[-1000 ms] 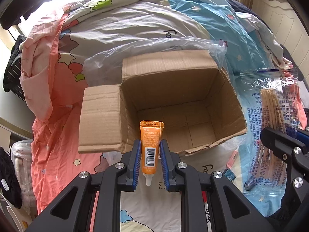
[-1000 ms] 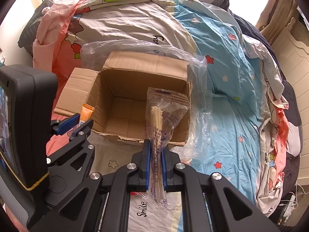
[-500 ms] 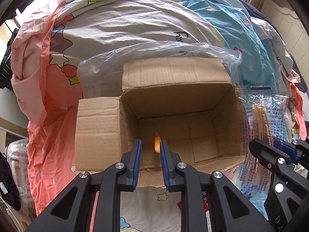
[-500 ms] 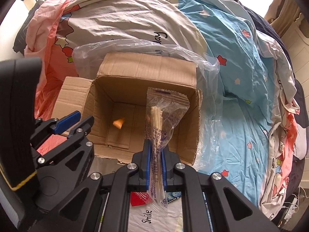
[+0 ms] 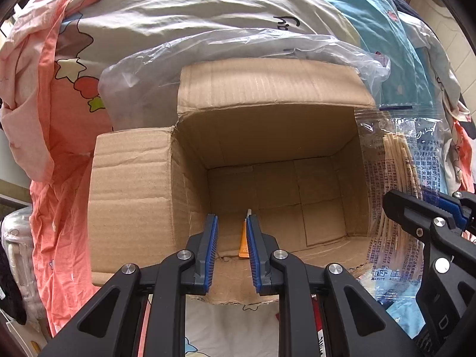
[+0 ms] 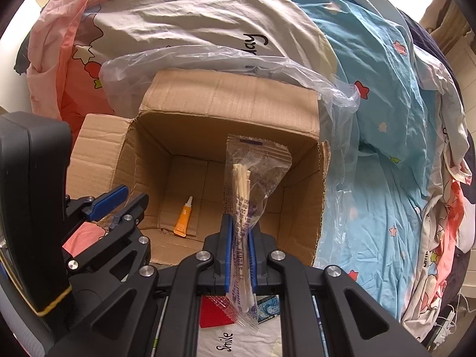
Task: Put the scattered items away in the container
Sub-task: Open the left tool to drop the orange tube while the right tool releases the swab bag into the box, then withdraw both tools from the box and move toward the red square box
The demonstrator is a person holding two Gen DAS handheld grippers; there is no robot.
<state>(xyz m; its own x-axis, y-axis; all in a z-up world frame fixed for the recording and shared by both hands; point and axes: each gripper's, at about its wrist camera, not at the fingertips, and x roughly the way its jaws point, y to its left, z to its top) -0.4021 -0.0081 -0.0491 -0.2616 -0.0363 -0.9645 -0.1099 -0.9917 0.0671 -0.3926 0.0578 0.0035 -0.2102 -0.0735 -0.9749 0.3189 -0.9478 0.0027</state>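
While the right gripper (image 6: 239, 253) is clamped on a swab bag (image 6: 253, 178) over the box (image 6: 229, 101), the left gripper (image 5: 231, 250) is held empty, jaws narrowly parted. The tube (image 6: 184, 220) lies inside. Release is best made low, well within the walls.

Rumpled star-print duvet (image 6: 372, 95) in pink, grey, blue, clear plastic sheet (image 5: 238, 47) on it

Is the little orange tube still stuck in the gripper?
No, the orange tube lies on the floor of the cardboard box, and nothing sits between the pads of the left gripper.
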